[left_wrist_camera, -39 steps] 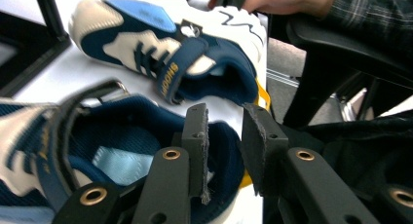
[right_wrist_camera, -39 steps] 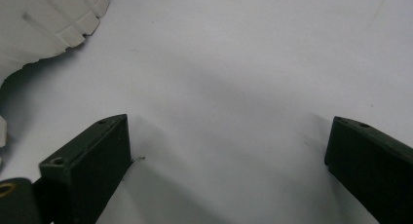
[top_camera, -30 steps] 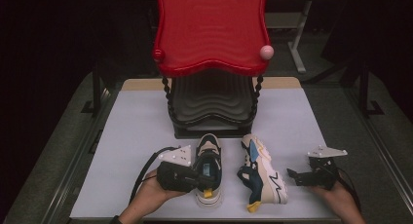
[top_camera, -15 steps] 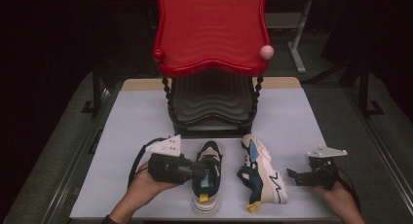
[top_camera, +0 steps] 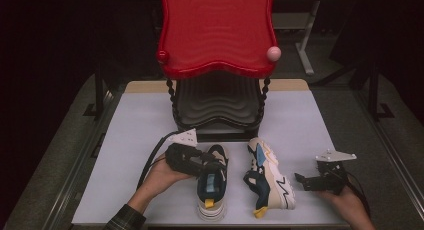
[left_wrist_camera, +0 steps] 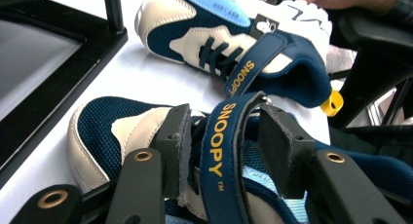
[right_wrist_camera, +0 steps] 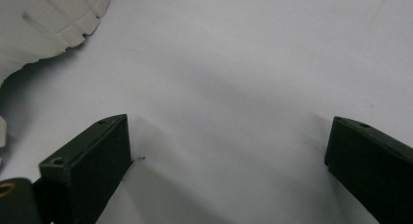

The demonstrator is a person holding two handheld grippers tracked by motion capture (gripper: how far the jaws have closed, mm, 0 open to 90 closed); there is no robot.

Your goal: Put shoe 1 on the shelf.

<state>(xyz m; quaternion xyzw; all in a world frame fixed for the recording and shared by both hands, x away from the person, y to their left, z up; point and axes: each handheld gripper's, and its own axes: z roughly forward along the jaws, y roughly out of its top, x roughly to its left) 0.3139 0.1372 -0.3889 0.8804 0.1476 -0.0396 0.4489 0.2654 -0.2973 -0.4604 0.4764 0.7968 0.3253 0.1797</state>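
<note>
Two navy, cream and light-blue sneakers with "SNOOPY" straps lie near the table's front edge. The left sneaker [top_camera: 211, 187] [left_wrist_camera: 97, 126] stands upright, toe pointing away. My left gripper [top_camera: 210, 167] [left_wrist_camera: 224, 136] reaches in from its left side and is shut on its strap and tongue, one jaw on either side of them. The right sneaker [top_camera: 267, 177] [left_wrist_camera: 204, 34] lies tipped on its side. To its right, my right gripper [top_camera: 300, 180] [right_wrist_camera: 226, 151] rests open on the table, holding nothing, with the sneaker's white sole [right_wrist_camera: 44, 19] just beyond it.
A two-tier rack stands at the back centre: a red wavy top shelf [top_camera: 217, 30] over a black lower shelf [top_camera: 217, 105], close behind the sneakers. The white table [top_camera: 140, 130] has bare surface to the left and right of the rack. A hand holds each gripper.
The left gripper turned so its grey plate faces up and drew back slightly left. The left sneaker shifted a little toward the front edge and straightened. The right gripper stayed put.
</note>
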